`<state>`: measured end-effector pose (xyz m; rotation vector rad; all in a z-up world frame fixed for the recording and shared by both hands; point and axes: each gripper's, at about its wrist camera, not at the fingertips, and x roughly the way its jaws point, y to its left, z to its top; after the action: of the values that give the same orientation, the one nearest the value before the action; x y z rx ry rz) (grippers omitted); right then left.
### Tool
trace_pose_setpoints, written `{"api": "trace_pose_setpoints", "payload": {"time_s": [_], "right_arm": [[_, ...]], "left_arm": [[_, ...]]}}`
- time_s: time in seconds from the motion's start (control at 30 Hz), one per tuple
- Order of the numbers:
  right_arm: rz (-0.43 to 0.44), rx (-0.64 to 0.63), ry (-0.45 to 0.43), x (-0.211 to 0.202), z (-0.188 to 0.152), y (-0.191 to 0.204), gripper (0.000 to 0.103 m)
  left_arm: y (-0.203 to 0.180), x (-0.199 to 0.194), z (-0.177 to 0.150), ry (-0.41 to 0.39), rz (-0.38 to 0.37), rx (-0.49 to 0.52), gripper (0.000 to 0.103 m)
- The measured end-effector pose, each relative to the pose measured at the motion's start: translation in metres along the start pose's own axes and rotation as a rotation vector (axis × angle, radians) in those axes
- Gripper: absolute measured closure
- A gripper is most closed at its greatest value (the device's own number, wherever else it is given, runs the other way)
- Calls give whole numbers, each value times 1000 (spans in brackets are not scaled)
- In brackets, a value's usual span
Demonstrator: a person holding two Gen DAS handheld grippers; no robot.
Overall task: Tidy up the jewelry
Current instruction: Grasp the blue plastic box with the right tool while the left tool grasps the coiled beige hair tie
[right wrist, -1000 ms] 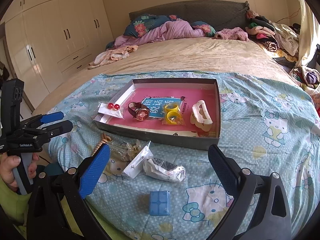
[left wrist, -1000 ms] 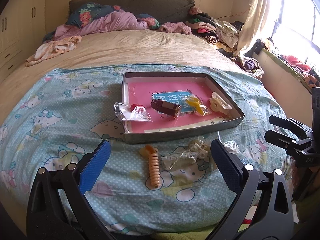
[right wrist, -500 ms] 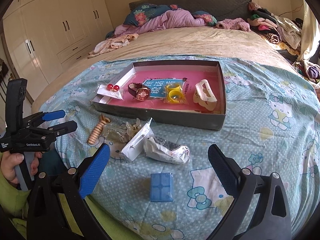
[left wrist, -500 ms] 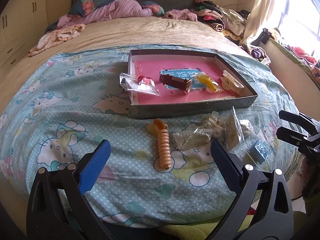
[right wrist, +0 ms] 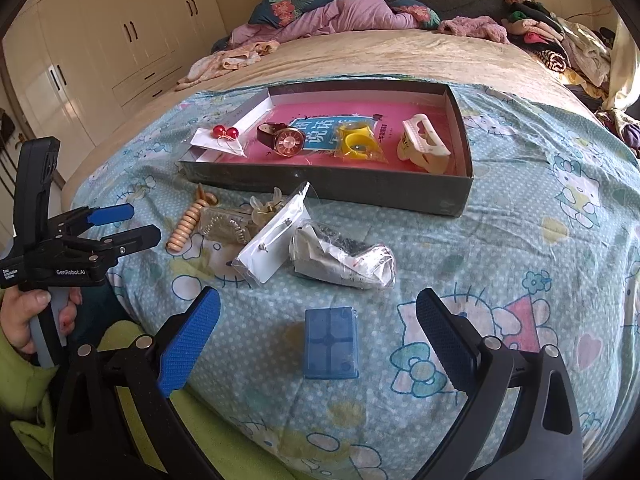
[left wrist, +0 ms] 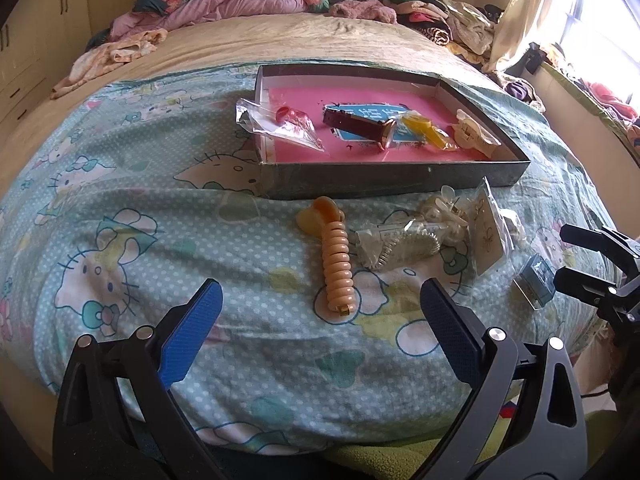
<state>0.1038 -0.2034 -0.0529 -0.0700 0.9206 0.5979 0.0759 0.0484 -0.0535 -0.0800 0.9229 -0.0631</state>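
Tray (right wrist: 328,190), frame centre: holds wristwatch (right wrist: 286,141), yellow ring (right wrist: 357,144), hair claw (right wrist: 424,148).
Outstanding, bed (right wrist: 520,240): coil hair tie (left wrist: 338,266), bagged pieces, blue box (right wrist: 331,342).
Left tongs (left wrist: 320,312): released, empty.
Right tongs (right wrist: 318,318): released, empty.

Light: bright daylight from the window (left wrist: 600,12) on the right, blown out white there.
Shadows: soft, falling left of the box (right wrist: 332,184) wall.
Sharpness: centre crisp, no motion blur.
Edges: strong fisheye bending, dark vignette in the corners.
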Motion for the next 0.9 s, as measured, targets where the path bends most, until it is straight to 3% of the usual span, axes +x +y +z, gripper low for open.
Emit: {"api": "trace_pose_setpoints", "payload": {"time_s": [0.27,0.33,0.4,0.53,0.67,0.73,0.9], "right_arm": [[-8,-9,46,15,-12,-2,6],[-2,-17,62,20,-14,-2,10],[8,-23,84,26,-17,-2,20],[1,-41,93,32,-24,-1,30],[8,-48,80,31,-26,-4,52],[13,-46,74,30,-27,-6,57],[29,-41,66,27,-28,-10,72]], "left_arm": [[3,13,-5,43,-31,-13,38],[4,15,-6,51,-40,-20,44],[4,17,-6,55,-44,-23,48],[5,20,-6,64,-51,-31,57],[4,24,-4,74,-59,-35,67],[4,27,-3,79,-69,-38,73],[1,36,3,92,-82,-43,74]]}}
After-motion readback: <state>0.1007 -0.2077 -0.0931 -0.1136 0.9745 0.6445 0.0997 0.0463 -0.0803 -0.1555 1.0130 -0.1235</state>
